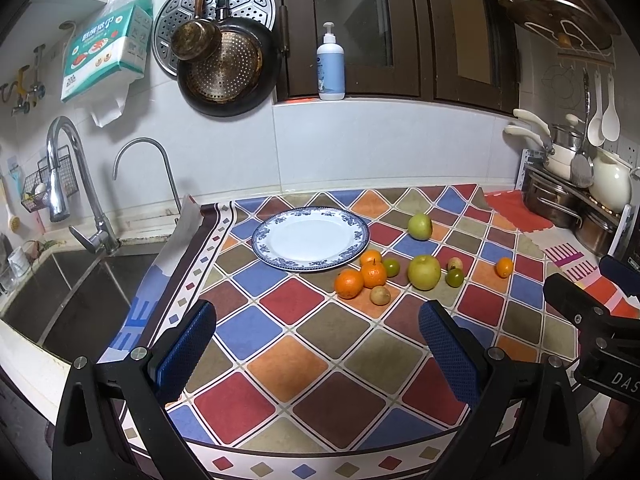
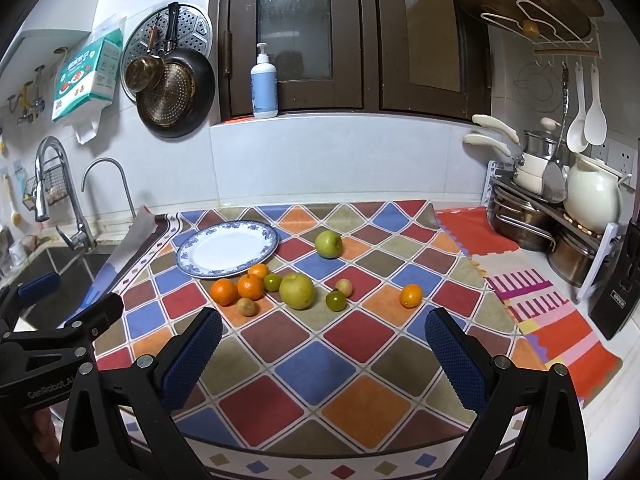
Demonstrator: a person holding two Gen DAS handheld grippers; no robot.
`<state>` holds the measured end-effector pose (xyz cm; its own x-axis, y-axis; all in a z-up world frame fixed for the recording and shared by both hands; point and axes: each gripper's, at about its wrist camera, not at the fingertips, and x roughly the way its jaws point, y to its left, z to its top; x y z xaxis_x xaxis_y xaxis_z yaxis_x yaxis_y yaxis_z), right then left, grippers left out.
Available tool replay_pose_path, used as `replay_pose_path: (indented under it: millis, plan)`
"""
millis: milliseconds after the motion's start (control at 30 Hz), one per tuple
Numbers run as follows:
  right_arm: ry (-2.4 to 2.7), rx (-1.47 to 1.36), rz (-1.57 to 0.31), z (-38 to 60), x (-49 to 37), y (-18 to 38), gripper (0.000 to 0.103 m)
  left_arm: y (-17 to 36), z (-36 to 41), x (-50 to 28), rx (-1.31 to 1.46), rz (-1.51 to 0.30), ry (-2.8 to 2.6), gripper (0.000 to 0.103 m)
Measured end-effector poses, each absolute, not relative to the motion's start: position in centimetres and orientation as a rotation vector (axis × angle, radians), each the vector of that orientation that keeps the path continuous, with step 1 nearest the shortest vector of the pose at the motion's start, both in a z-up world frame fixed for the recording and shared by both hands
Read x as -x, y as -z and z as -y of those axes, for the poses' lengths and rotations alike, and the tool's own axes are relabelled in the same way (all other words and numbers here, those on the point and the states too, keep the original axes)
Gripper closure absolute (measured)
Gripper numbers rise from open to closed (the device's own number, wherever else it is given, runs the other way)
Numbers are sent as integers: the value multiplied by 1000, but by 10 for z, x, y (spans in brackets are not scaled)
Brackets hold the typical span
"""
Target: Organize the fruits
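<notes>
— Bench (image 1: 280, 368) first: what covers it?
— Checked cloth in red, blue, orange and olive diamonds, with a sink (image 1: 60, 300) to its left.
— Next largest?
— Blue-rimmed plate (image 1: 310, 216), bare, at the back left of the cloth.
— And the grippers?
— Left gripper (image 1: 316, 352) and right gripper (image 2: 322, 354) both hover over the near cloth, jaws wide apart, holding nothing.
— Fruit?
— All on the cloth, right of the plate. Two green apples: one (image 2: 296, 291) mid-cluster, one (image 2: 328, 244) further back. Three mandarins (image 2: 251, 287) bunch just beside the plate's rim, and a kumquat (image 2: 411, 295) sits apart to the right.
</notes>
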<state>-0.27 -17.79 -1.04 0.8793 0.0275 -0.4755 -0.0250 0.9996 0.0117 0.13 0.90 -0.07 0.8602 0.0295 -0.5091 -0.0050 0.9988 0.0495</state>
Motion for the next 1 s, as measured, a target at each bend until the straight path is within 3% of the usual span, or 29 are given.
replay_pose_path:
  millis: [1000]
  plan:
    - [-52, 19, -609, 166, -56, 28, 1, 18, -14, -69, -85, -655, -10, 0]
